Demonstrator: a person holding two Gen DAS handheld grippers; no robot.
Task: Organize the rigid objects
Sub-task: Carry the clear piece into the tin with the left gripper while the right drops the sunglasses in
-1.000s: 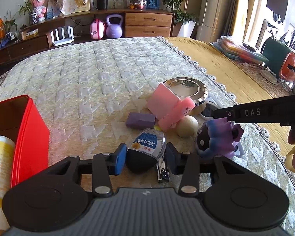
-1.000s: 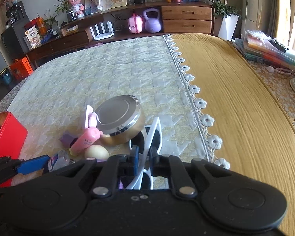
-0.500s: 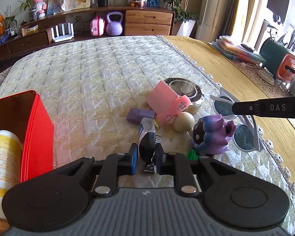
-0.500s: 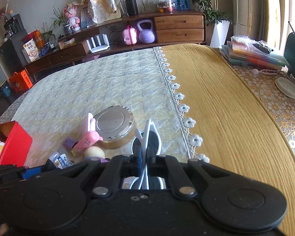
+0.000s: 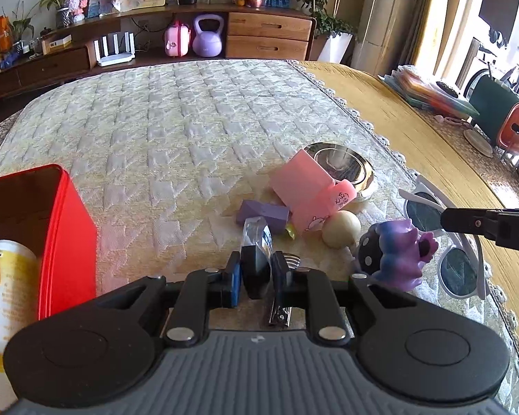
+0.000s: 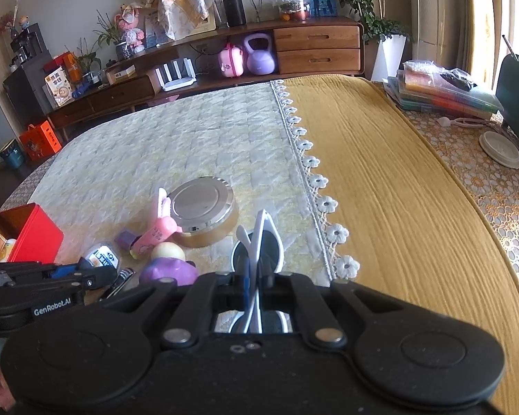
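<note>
Two grips are made: at lower centre the left gripper [image 5: 256, 276] clamps the small clear bottle [image 5: 256, 252], which lay flat between wide jaws a second ago; the right gripper [image 6: 254, 276] pinches the white sunglasses [image 6: 263, 238]. One can [image 5: 3, 290] sits in the red box [image 5: 69, 228] at left; farther up the bed [image 5: 190, 121], most of the clutter waits.

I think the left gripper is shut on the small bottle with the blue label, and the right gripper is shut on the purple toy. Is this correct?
Not fully. The left gripper is indeed shut on the small bottle, but the right gripper is shut on the white sunglasses, not the purple toy, which lies free beside it. The right wrist view shows this.
</note>
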